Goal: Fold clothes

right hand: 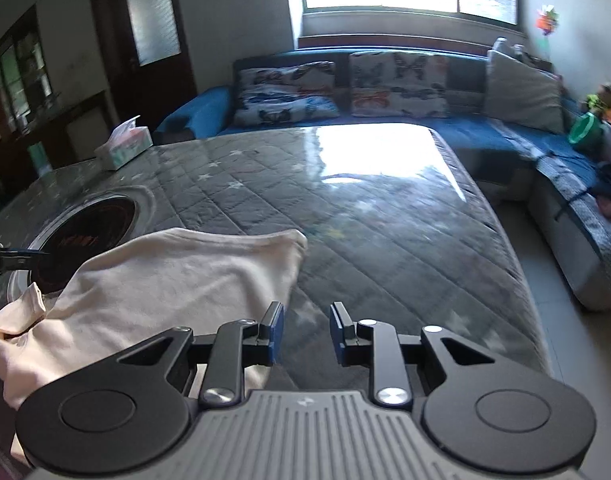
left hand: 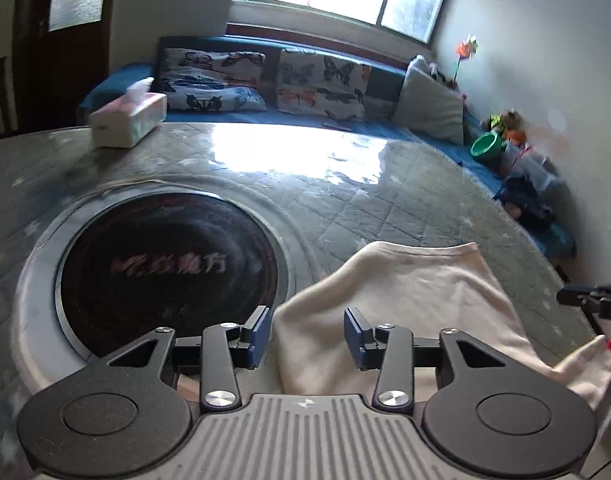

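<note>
A cream garment [left hand: 409, 292] lies partly folded on the grey quilted table, near its front edge. It also shows in the right wrist view [right hand: 165, 280]. My left gripper [left hand: 307, 336] is open and hovers over the garment's left edge, with cloth between and under the blue pads [left hand: 259, 336]. My right gripper [right hand: 303, 332] is open and empty, just right of the garment's right edge, above the bare table cover. A bit of the right gripper [left hand: 589, 298] shows at the far right of the left wrist view.
A round black hob [left hand: 165, 268] is set into the table [right hand: 385, 220] left of the garment. A tissue box [left hand: 127, 118] stands at the far left. A blue sofa [right hand: 485, 128] with butterfly cushions runs behind and to the right.
</note>
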`<action>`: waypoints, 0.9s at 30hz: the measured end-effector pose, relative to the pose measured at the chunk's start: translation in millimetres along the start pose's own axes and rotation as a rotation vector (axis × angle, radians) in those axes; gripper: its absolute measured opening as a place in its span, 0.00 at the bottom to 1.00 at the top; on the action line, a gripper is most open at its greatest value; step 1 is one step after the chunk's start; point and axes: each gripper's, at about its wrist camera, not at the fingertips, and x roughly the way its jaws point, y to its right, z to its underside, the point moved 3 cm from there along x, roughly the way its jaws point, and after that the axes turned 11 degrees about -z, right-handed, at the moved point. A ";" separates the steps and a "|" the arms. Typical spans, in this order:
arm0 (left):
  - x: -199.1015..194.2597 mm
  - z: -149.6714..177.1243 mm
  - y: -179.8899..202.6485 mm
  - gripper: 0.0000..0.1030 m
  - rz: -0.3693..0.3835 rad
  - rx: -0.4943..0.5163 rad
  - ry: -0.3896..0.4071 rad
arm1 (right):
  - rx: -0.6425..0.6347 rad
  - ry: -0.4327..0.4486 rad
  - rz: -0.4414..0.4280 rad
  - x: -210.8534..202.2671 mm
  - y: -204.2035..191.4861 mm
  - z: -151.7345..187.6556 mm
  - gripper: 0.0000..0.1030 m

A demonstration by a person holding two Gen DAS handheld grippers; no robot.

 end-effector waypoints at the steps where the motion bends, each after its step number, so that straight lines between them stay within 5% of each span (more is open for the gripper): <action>1: 9.1 -3.7 4.4 0.48 0.008 0.015 -0.006 | -0.009 -0.005 -0.008 6.8 -1.2 -4.9 0.24; 11: 66.3 -17.1 26.7 0.46 0.031 0.123 -0.041 | -0.041 -0.055 -0.050 64.9 -2.7 -35.8 0.26; 17: 74.2 -14.3 32.7 0.29 0.090 0.154 -0.053 | -0.038 -0.071 -0.052 86.1 -0.7 -41.0 0.26; 20: 74.9 -13.8 37.4 0.07 0.097 0.175 -0.039 | -0.024 -0.074 -0.044 94.6 3.1 -42.8 0.26; 27: 38.2 -7.6 64.8 0.05 0.106 0.280 0.097 | 0.016 -0.075 -0.023 107.1 15.5 -43.8 0.27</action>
